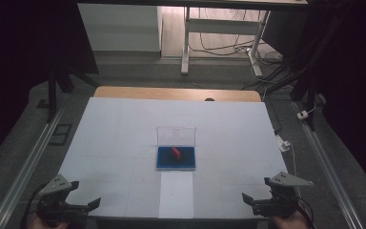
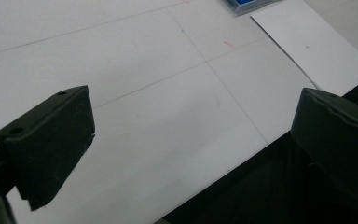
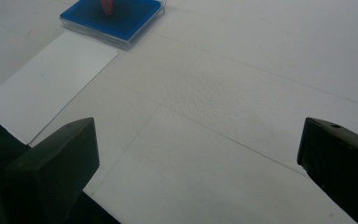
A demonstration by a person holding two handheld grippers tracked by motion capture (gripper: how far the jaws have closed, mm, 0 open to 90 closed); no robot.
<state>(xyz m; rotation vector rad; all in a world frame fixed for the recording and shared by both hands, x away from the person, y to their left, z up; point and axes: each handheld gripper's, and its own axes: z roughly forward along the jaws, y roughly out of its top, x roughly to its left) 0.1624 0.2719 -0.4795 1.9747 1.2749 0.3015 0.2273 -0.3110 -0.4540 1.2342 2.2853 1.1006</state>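
Both grippers, left (image 1: 83,202) and right (image 1: 257,200), fingers wide, flank the blue case (image 1: 176,158).

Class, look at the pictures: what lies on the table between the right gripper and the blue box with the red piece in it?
Nothing stands between the right gripper and the blue box: bare white table cover, with a white paper sheet off to the side, as the right gripper view shows.

Matt paper sheet (image 1: 176,195), clear plastic case (image 1: 176,136)
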